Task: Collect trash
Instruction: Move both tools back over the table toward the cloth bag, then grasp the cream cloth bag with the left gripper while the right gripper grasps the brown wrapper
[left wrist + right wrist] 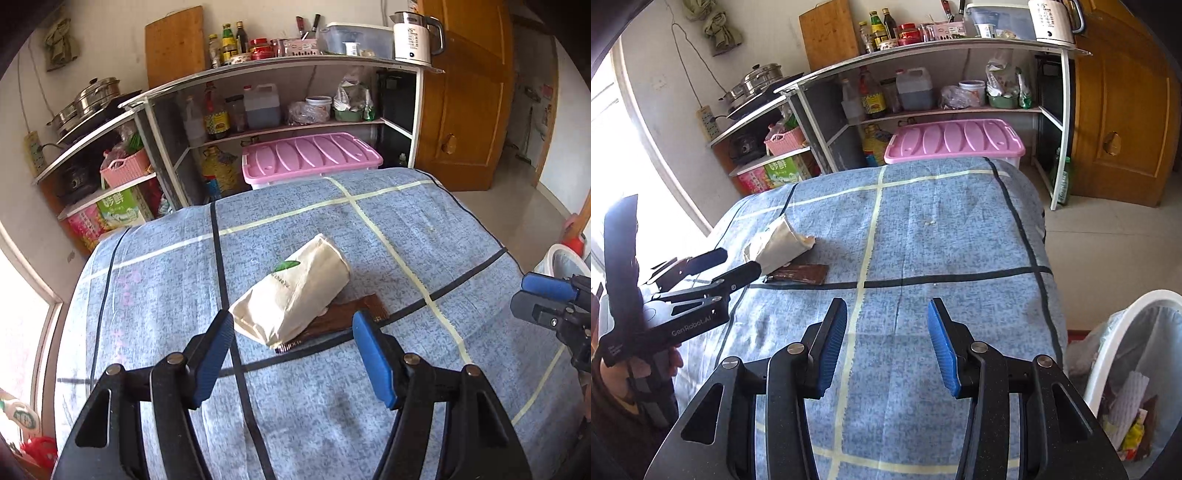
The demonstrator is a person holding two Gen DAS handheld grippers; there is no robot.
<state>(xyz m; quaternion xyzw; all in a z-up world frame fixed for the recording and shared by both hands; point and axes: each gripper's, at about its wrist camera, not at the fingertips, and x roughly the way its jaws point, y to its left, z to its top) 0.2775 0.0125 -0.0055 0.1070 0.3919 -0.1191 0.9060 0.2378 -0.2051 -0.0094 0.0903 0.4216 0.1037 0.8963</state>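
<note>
- Through the left wrist view, the left gripper (293,341) stood wide apart with nothing pinched; the cream paper bag (295,291) lay just beyond its pads on the blue checked cloth (406,229), over a brown wrapper (351,314).
- Far right, the right gripper (543,299) showed beside the white bin (554,254).
- Through the right wrist view, the right gripper (886,343) was parted and empty over bare cloth; the bag (779,240) lay far left, the bin (1115,354) near right.
</note>
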